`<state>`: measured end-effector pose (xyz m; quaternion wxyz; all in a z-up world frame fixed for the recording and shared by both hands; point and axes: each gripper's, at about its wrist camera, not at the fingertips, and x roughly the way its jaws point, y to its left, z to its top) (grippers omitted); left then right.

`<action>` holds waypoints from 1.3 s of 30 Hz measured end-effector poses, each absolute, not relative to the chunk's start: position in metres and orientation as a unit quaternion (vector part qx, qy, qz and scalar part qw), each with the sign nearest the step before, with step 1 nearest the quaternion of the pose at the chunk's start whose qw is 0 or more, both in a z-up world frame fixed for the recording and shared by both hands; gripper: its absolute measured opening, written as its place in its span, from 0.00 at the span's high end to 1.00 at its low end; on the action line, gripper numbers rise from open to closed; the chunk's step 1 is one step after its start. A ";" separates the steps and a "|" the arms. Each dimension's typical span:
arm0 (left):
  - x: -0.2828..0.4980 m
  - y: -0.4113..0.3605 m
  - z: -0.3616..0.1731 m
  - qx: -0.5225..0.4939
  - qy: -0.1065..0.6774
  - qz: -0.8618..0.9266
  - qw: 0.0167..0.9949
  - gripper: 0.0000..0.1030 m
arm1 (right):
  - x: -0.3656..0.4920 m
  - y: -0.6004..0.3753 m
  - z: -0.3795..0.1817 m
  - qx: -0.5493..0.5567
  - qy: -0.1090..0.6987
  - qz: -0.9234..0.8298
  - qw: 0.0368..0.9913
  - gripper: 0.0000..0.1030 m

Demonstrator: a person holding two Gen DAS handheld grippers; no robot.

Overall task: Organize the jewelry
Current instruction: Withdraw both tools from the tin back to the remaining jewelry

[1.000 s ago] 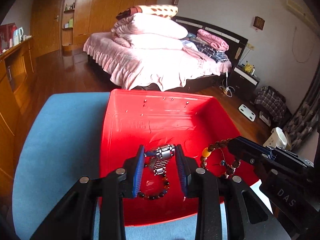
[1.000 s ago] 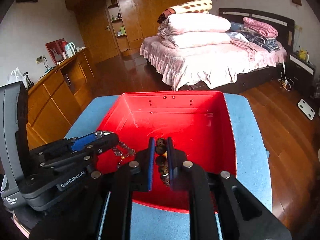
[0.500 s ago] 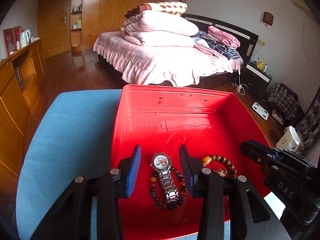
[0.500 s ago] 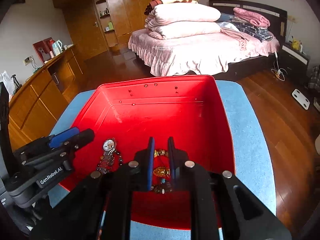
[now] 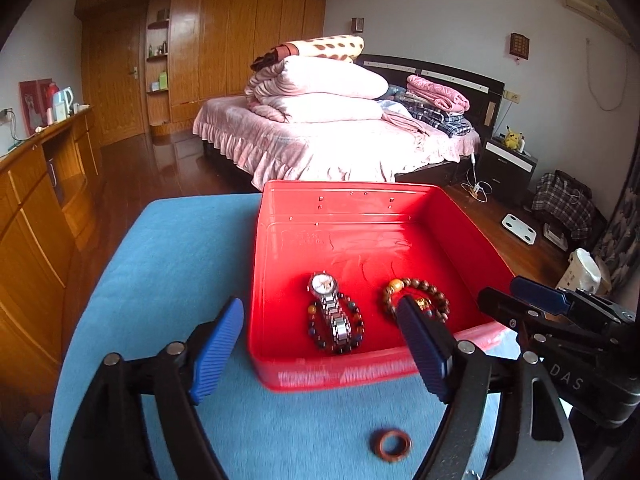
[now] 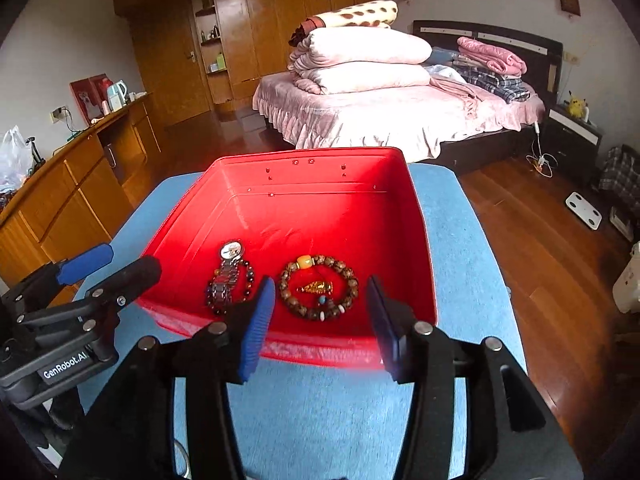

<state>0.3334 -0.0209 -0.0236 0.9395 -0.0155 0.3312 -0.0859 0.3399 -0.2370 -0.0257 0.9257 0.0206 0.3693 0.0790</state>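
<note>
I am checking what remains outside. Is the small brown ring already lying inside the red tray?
No, the brown ring lies on the blue cloth in front of the red tray, outside its near wall.

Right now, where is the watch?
The watch lies in the red tray, near its front left corner in the right wrist view, over a dark bead bracelet, left of the wooden bracelet.

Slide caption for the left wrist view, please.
Open left gripper before red tray holding watch and bead bracelets.
</note>
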 end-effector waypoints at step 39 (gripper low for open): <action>0.187 0.029 -0.084 -0.007 0.378 -0.058 0.924 0.14 | 0.180 -0.243 -0.070 0.025 0.393 0.076 0.916 0.31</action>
